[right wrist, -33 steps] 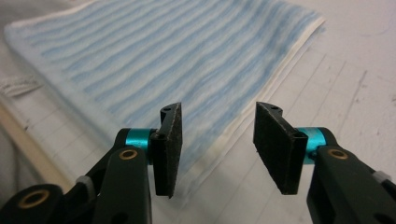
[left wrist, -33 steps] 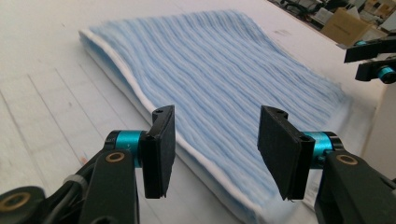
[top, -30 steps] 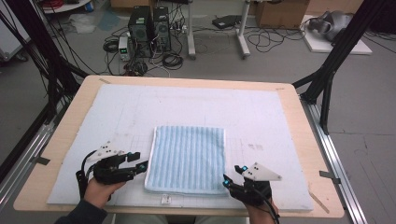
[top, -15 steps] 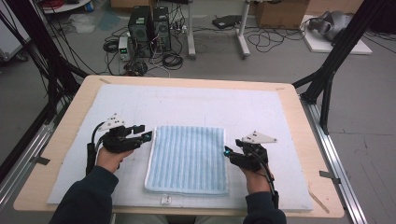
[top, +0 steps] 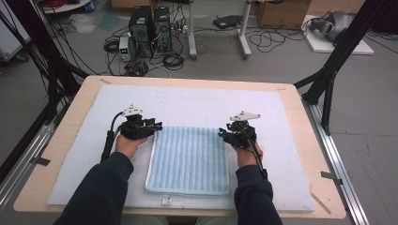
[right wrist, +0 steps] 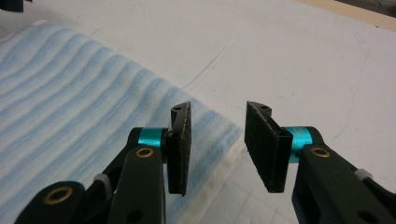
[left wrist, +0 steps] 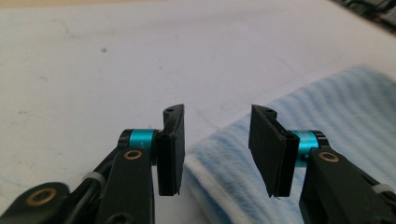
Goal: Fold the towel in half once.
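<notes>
A folded towel (top: 187, 159) with pale blue stripes lies flat in the middle of the white mat (top: 197, 101). My left gripper (top: 157, 126) hovers at the towel's far left corner, my right gripper (top: 220, 133) at its far right corner. In the left gripper view the left gripper (left wrist: 217, 149) has a gap between its pads, and the towel's edge (left wrist: 327, 107) lies just below and beyond them. In the right gripper view the right gripper (right wrist: 217, 144) also stands apart over the towel's corner (right wrist: 70, 93). Both pairs of jaws have just been closing, with no cloth pinched.
The mat covers most of a wooden table (top: 300, 122) with metal rails along its sides. A small white tag (top: 166, 200) lies at the mat's near edge. Black frame legs, computers and cables stand on the floor beyond the table.
Both hands have moved away from the person, along the towel's left and right sides, from its near corners up to its far corners. The towel has not moved.
</notes>
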Motion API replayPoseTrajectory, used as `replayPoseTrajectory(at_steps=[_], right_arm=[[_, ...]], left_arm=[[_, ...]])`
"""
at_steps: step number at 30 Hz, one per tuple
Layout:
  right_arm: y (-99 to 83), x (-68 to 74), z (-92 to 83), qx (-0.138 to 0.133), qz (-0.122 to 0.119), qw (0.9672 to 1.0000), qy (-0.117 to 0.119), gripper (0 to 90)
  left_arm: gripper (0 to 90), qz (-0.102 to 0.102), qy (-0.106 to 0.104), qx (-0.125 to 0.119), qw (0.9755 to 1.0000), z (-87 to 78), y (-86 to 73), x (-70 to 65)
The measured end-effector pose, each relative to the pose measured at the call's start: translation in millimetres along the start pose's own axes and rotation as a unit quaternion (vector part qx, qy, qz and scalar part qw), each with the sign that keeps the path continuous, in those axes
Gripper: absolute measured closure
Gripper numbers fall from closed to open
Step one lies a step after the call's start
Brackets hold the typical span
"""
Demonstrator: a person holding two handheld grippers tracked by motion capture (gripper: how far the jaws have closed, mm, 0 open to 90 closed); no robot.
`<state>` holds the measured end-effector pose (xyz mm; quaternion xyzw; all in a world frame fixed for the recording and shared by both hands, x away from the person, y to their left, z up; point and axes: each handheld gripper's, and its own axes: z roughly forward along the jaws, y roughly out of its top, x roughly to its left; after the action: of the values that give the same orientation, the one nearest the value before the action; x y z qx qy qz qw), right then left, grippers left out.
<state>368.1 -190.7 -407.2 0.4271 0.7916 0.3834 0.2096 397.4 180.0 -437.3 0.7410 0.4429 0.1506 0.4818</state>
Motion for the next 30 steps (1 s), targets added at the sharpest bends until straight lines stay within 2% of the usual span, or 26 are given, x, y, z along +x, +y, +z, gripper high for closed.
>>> replayPoseTrajectory(at_steps=[2, 5, 10, 11, 13, 15, 16, 18, 19, 20, 21, 23, 25, 27, 28, 30], right_arm=[[3.1, -2.4, 9.1, 0.013, -0.002, 0.9999, -0.003, 60.9], [4.1, -7.4, 21.8, 0.034, 0.003, 0.9994, -0.007, 58.8], [-1.2, -14.1, 36.9, 0.066, 0.012, 0.9977, -0.008, 56.3], [-2.5, -14.4, 39.2, 0.074, 0.013, 0.9972, -0.006, 55.7], [-4.8, -14.2, 42.8, 0.081, 0.013, 0.9966, -0.005, 55.9], [-5.6, -15.0, 43.7, 0.079, 0.014, 0.9967, -0.001, 57.6], [-6.1, -16.1, 43.5, 0.079, 0.019, 0.9967, 0.006, 60.3], [-7.6, -18.6, 43.2, 0.076, 0.030, 0.9964, 0.021, 68.5], [-8.3, -20.0, 42.7, 0.074, 0.033, 0.9962, 0.031, 80.0], [-8.9, -21.2, 42.8, 0.072, 0.037, 0.9956, 0.047, 83.3], [-8.6, -21.3, 42.5, 0.071, 0.039, 0.9955, 0.049, 85.8], [-6.0, -21.3, 40.6, 0.066, 0.029, 0.9965, 0.042, 87.0], [-2.9, -22.3, 37.9, 0.046, 0.027, 0.9979, 0.035, 87.0], [0.8, -24.9, 37.6, 0.037, 0.021, 0.9987, 0.028, 87.0], [3.3, -25.5, 37.4, 0.033, 0.016, 0.9991, 0.023, 87.0], [9.2, -27.4, 37.2, 0.020, 0.013, 0.9996, 0.012, 87.0]], left_arm=[[56.0, 0.000, 0.018, 0.010, 0.9998, 5.9, -2.1, 2.4], [55.8, -0.004, 0.030, 0.021, 0.9993, 12.2, -5.3, 5.8], [58.4, 0.002, 0.032, 0.032, 0.9990, 15.5, -6.9, 4.6], [59.2, 0.007, 0.032, 0.034, 0.9989, 15.8, -7.0, 3.5], [65.1, 0.031, 0.032, 0.043, 0.9981, 17.5, -7.2, -1.6], [78.6, 0.062, 0.024, 0.060, 0.9960, 20.2, -7.0, -6.9], [84.8, 0.066, 0.024, 0.061, 0.9957, 20.3, -7.0, -8.2], [86.4, 0.050, 0.020, 0.058, 0.9969, 20.1, -7.2, -6.9], [86.8, 0.044, 0.018, 0.060, 0.9971, 19.7, -7.0, -5.8], [87.0, 0.035, 0.017, 0.060, 0.9974, 19.6, -6.7, -4.9], [87.2, 0.027, 0.017, 0.058, 0.9978, 19.7, -6.4, -4.3], [87.4, 0.015, 0.025, 0.039, 0.9988, 18.2, -3.7, -1.4], [87.5, 0.007, 0.027, 0.016, 0.9995, 16.0, 3.3, -0.1], [87.5, 0.011, 0.029, 0.005, 0.9995, 15.6, 12.3, -0.1], [87.5, 0.011, 0.031, -0.010, 0.9994, 15.1, 15.1, 0.0], [87.5, 0.004, 0.034, -0.009, 0.9994, 17.0, 20.0, 1.9]])
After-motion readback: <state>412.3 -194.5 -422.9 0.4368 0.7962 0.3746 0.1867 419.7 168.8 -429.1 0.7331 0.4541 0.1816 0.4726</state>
